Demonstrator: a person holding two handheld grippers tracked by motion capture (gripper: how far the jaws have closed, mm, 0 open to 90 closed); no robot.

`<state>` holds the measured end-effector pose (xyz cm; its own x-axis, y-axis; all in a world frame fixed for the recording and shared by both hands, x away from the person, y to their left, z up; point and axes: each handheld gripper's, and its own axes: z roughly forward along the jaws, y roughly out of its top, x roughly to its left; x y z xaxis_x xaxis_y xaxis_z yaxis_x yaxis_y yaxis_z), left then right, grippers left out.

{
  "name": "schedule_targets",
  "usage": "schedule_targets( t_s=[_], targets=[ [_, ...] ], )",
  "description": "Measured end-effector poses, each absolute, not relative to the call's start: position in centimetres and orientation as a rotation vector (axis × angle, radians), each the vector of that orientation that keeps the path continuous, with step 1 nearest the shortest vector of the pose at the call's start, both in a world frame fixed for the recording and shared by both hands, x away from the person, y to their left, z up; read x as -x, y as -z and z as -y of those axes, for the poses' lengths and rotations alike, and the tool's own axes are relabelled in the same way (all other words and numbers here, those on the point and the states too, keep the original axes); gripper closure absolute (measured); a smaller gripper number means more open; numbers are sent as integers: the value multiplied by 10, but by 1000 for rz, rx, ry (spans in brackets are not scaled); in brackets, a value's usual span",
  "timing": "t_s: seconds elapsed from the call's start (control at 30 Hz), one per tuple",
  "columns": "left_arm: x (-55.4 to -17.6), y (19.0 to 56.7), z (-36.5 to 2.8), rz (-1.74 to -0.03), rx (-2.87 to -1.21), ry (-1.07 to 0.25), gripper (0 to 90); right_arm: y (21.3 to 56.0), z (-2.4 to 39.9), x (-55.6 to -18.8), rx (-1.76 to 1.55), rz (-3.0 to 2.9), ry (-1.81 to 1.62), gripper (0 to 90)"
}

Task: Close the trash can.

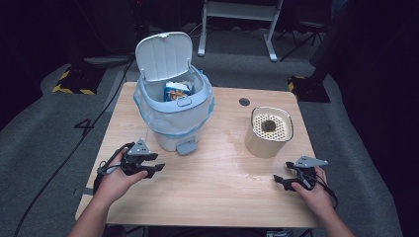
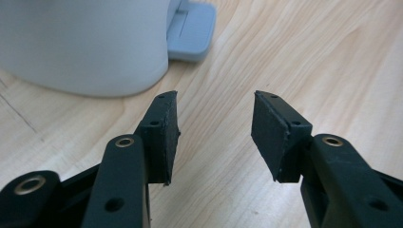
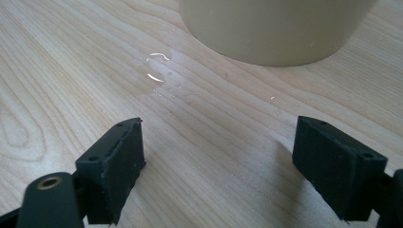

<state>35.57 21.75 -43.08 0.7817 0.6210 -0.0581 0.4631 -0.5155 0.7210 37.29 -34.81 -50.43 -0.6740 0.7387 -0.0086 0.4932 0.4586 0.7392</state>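
While both hands rest low on the surface (image 1: 212, 192), neither tongs holds anything. Left tongs (image 1: 154, 163): jaws partly apart, nothing between the pads, only bare wood under the gap in the left gripper view (image 2: 215, 137). Right tongs (image 1: 279, 179): jaws wide apart, empty, bare wood between them in the right gripper view (image 3: 218, 171).

Bin (image 1: 174, 113): white pedal bin, just ahead of the left tongs and slightly to its right, near but apart. Lid (image 1: 164, 54) is flipped up and stands open at the back. A bag (image 1: 148, 116) lines the rim and hangs over the outside. A carton (image 1: 177, 92) sits inside the bin, with blue and orange print. Pedal (image 1: 186, 146) juts from the base toward the person; in the left gripper view it shows (image 2: 191, 31) beyond the left pad, beside the bin's rounded wall (image 2: 81, 42).

Cup (image 1: 269, 131): beige container with a perforated top and a dark lump on it, just ahead of the right tongs and a bit to its left, apart. In the right gripper view its lower wall (image 3: 275, 26) stands beyond the jaws, with a small wet patch (image 3: 157, 69) on the wood between the cup and the left jaw.
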Motion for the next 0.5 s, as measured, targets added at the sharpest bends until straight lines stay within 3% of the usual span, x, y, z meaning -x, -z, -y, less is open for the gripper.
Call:
schedule_targets(
  t_s=[0.5],
  targets=[
    [-367, 364, -262, -639, -2082, -201, 564, 504, 348, -373, -1047, -2384, -1048, 178]
  ],
)
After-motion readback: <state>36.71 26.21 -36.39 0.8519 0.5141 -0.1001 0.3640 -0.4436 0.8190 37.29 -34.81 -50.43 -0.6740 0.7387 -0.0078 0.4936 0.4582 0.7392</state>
